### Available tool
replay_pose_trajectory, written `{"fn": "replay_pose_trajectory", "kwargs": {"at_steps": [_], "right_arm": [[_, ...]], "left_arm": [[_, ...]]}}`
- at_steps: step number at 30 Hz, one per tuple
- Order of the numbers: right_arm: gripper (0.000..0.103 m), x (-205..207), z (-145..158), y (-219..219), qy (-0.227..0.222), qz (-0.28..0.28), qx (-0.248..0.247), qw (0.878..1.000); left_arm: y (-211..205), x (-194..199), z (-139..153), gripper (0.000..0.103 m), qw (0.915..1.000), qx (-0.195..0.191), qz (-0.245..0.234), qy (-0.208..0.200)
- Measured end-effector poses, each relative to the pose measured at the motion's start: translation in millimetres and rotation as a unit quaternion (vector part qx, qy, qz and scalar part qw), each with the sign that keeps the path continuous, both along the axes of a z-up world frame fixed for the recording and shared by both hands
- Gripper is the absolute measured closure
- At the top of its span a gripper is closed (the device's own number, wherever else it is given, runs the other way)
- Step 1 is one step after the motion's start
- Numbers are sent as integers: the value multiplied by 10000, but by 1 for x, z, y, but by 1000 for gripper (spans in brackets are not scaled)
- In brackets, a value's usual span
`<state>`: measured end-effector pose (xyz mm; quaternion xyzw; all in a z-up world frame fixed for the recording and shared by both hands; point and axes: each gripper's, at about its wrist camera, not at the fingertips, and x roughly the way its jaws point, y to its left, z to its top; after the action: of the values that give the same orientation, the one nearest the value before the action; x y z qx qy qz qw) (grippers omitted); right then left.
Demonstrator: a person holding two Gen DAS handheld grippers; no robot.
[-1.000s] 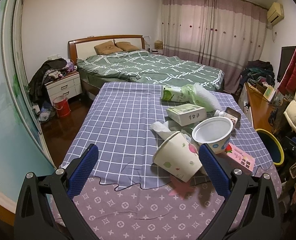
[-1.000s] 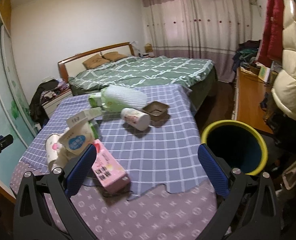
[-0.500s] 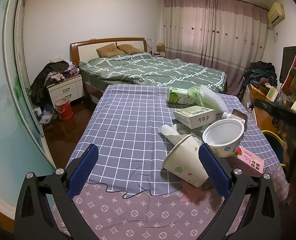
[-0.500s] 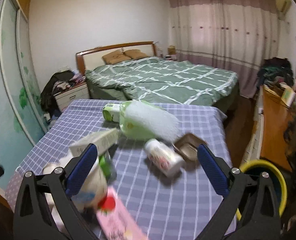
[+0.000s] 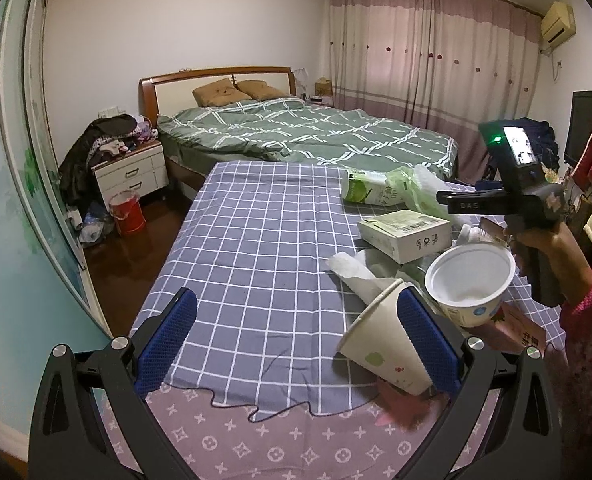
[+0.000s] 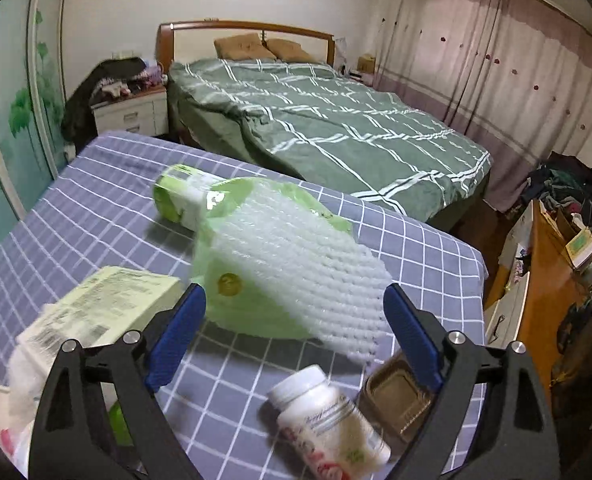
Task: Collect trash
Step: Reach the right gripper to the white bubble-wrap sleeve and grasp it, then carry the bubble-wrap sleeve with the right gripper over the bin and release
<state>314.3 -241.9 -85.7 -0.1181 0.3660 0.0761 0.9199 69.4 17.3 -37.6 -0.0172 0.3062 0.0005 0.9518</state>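
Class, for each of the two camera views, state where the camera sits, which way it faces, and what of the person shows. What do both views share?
Left wrist: on the left hand-held gripper, facing the bed over the table; the person's right hand shows.
Right wrist: on the right hand-held gripper, low over the green bag; only its fingers show.
Shared: bed, green bag, white box.

My table [image 5: 256, 248], draped in a blue checked cloth [image 5: 264, 216], carries litter along its right edge: a tipped paper cup [image 5: 383, 352], yogurt tub [image 5: 469, 284], white carton [image 5: 405, 234] and pill bottle [image 6: 327, 428].
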Motion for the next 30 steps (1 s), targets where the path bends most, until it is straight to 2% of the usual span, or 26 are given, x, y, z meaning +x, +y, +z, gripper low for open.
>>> {"fn": "replay_pose_trajectory", "kwargs": {"at_steps": [5, 7, 9, 12, 17, 18, 19, 24, 30], "right_arm": [[18, 21, -12, 6, 94, 35, -204, 9997], [25, 27, -17, 9, 150, 73, -280, 9995], [41, 32, -22, 10, 253, 133, -279, 9992], [60, 34, -25, 7, 352, 164, -158, 9991], [74, 20, -11, -10, 165, 178, 231, 9994], [82, 16, -7, -13, 102, 171, 296, 9994], [85, 11, 0, -19, 1, 139, 417, 9990], [88, -19, 34, -52, -342, 100, 1107, 9932], [88, -71, 62, -93, -673, -17, 1680, 9835]], "left_arm": [[-5, 8, -2, 4, 9999, -42, -102, 13], [-9, 11, -2, 4, 9999, -34, -157, 7], [-12, 13, -2, 4, 9998, -13, -195, 5], [-13, 14, -3, 4, 9997, -29, -228, 10], [-15, 17, -5, 4, 9996, -42, -263, 41], [-15, 16, -5, 4, 9996, -50, -272, 39], [-15, 16, -5, 4, 9996, -56, -282, 38], [-19, 16, -5, 4, 9993, -71, -374, 15], [-32, 12, -2, 4, 9983, -102, -582, -21]]}}
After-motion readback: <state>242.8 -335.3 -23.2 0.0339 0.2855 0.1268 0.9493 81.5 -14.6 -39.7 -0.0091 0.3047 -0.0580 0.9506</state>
